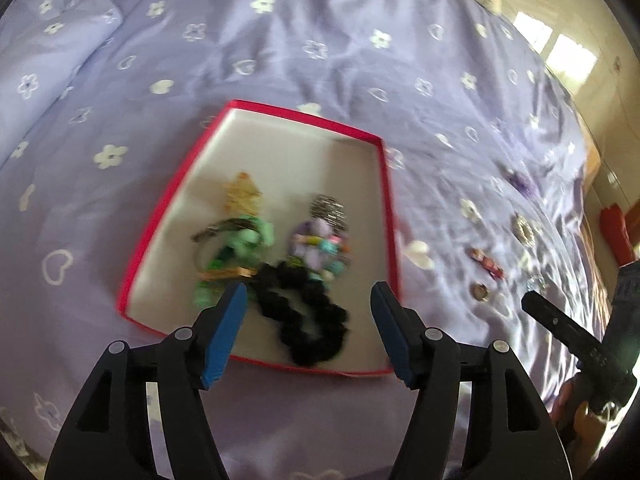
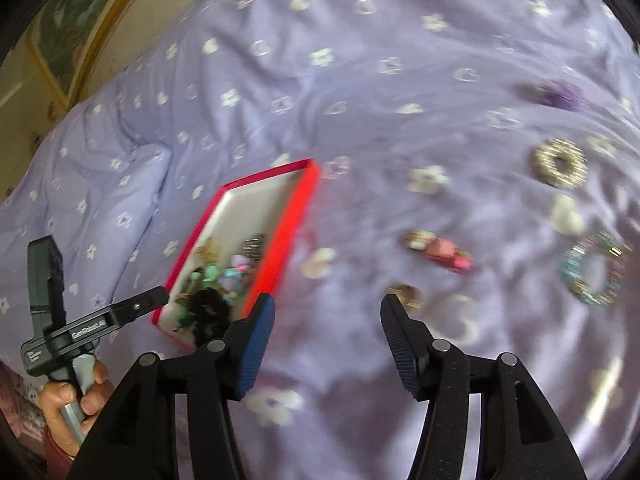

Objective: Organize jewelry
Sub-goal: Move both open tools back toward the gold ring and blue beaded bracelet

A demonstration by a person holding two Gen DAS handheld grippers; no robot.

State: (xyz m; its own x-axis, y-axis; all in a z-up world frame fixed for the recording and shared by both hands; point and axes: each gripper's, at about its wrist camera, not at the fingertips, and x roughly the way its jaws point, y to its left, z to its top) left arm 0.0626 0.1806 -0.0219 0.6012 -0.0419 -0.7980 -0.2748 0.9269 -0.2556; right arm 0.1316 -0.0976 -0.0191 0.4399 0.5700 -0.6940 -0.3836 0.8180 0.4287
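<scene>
While both grippers — left gripper, right gripper — hang spread and empty, that small pink clip looks light, stiff — pinch its middle.

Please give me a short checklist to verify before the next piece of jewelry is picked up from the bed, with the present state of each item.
1. Right gripper open, nothing between its fingers: ok.
2. Left gripper open and empty: ok.
3. Red box has free white floor for more pieces: ok.
4. Loose pieces visible on the bedspread, such as the pink clip and sparkly ring: ok.
5. Sharp view of the small ring near the right fingers: not ok, blurred.
</scene>
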